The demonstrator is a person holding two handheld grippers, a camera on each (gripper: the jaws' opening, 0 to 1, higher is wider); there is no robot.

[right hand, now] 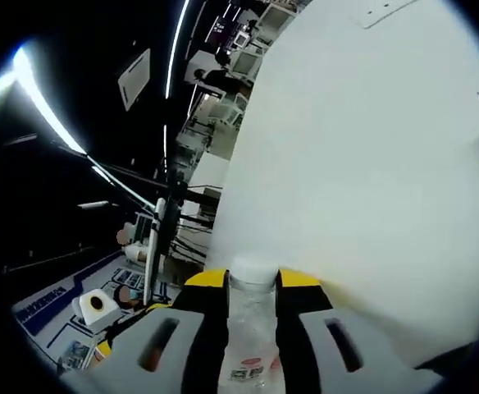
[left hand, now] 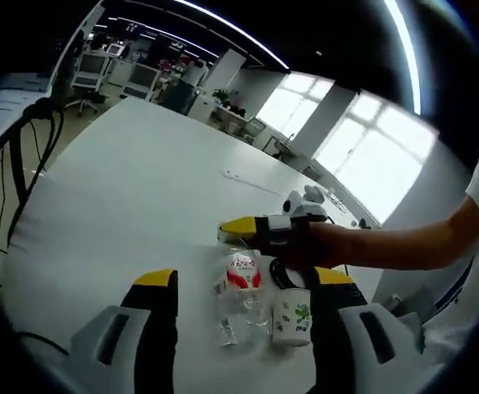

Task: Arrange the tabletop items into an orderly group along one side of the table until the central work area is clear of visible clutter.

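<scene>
Clear plastic, thin-walled and nearly empty by the look of it, the bottle is standing upright on the white table, just beside a paper cup printed with green leaves at its 3 o'clock in the left gripper view. The right gripper is reaching in from 3 o'clock, its yellow-tipped jaws closing on the bottle near the white cap; in the right gripper view the same bottle is sitting between the two jaws of that gripper, held at the neck. The left gripper is hovering with its jaws spread wide and empty, the bottle and cup lying between them farther ahead. Judged from its walls, the bottle is probably light and easily dented, and smooth enough to slip; the stiffer neck under the cap is likely the safest hold. The cup is likely lighter still, crushable, and prone to tipping if nudged.
</scene>
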